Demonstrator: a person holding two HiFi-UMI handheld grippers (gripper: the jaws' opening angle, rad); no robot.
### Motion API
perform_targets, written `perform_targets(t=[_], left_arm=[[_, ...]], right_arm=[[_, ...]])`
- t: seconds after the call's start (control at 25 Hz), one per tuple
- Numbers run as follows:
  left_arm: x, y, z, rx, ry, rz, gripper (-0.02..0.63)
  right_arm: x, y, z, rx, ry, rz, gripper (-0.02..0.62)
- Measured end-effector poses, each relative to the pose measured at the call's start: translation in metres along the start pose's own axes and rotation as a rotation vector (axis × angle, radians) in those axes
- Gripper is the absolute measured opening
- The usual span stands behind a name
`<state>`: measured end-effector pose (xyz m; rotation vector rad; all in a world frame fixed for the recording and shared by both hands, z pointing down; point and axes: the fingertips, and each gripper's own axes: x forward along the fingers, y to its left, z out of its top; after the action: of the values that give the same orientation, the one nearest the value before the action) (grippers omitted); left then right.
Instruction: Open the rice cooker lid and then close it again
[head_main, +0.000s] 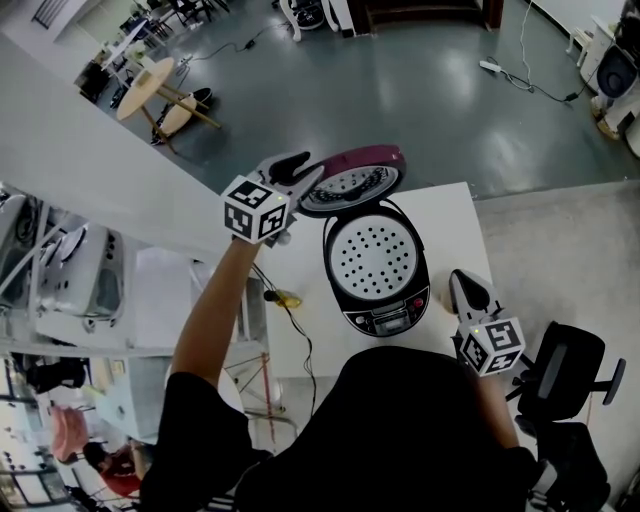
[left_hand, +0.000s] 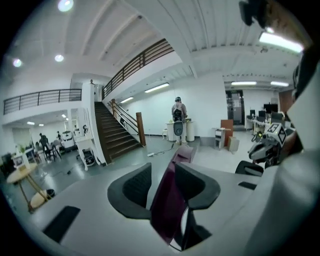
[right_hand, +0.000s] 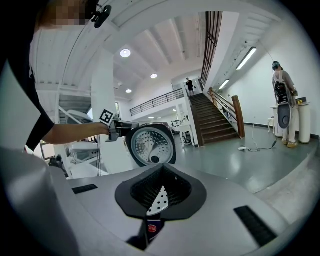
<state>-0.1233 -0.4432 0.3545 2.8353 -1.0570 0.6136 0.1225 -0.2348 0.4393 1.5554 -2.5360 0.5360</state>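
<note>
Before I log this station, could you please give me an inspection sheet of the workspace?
Surface: white table, carrying the cooker.
Job's things: rice cooker with its maroon lid raised open.
Clutter: small yellow item near the table's left edge.
Grippers: left gripper closed on the lid's rim; right gripper shut and empty, beside the cooker.
Cables: thin cable runs from the yellow item; floor cables further off.
Surroundings: grey floor, round wooden table, black chair.
</note>
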Motion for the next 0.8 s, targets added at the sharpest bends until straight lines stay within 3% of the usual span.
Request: perform_targets(t=[0.16, 0.52, 0.8], left_arm=[[0.002, -0.008, 0.001, 0.133, 0.045, 0.013, 0.107], [-0.002, -0.024, -0.002, 0.137, 0.096, -0.049, 0.093], [-0.009, -0.055, -0.010, 0.216, 0.175, -0.087, 0.067]], right_arm=[[-0.003, -0.002, -0.004, 0.004, 0.001, -0.001, 0.000], [-0.013, -0.003, -0.009, 0.013, 0.003, 0.000, 0.000], [-0.020, 0.002, -0.009, 0.013, 0.001, 0.013, 0.000]])
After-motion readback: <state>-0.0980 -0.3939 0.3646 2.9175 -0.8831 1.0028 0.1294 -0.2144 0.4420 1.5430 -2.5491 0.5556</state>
